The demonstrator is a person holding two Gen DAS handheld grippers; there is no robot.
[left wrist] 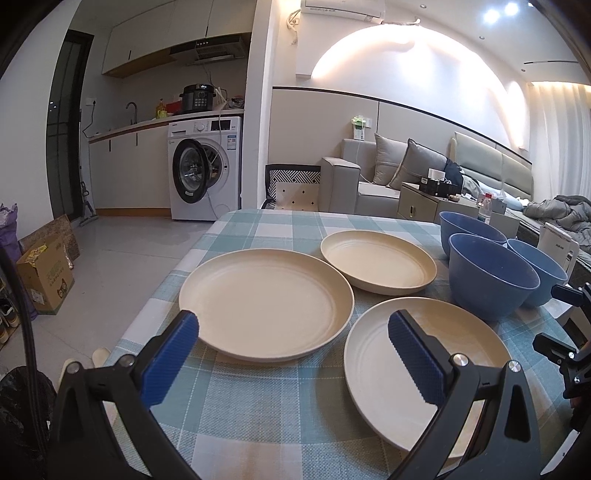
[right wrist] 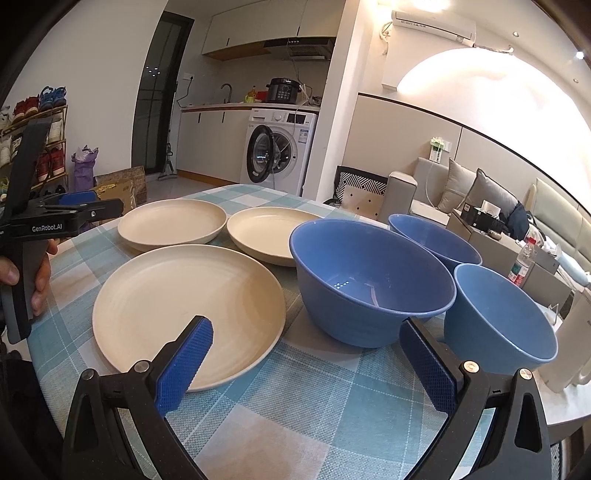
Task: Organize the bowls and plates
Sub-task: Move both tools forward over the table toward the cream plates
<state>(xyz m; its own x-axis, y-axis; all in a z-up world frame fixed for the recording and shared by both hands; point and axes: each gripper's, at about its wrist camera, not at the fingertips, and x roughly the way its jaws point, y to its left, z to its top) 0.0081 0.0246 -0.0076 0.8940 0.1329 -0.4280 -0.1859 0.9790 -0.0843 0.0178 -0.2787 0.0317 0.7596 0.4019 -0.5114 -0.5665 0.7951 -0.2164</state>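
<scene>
While both my left gripper point(left wrist: 291, 332) and right gripper point(right wrist: 306, 341) hung wide open and empty over the table point(left wrist: 258, 413), the cream plates point(left wrist: 266, 302) and blue bowls point(right wrist: 373, 280) looked stiff, light and slippery, best pinched at the rim.

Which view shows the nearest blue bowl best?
The right wrist view: the nearest blue bowl sits central and large, its inside visible to the bottom. The left wrist view shows it smaller, off to the right, partly hiding the other bowls.

Small home apartment, kitchenette with washing machine point(left wrist: 205, 168), grey sofa point(left wrist: 373, 177), shoe rack point(right wrist: 35, 144), wall air conditioner point(right wrist: 434, 24)
</scene>
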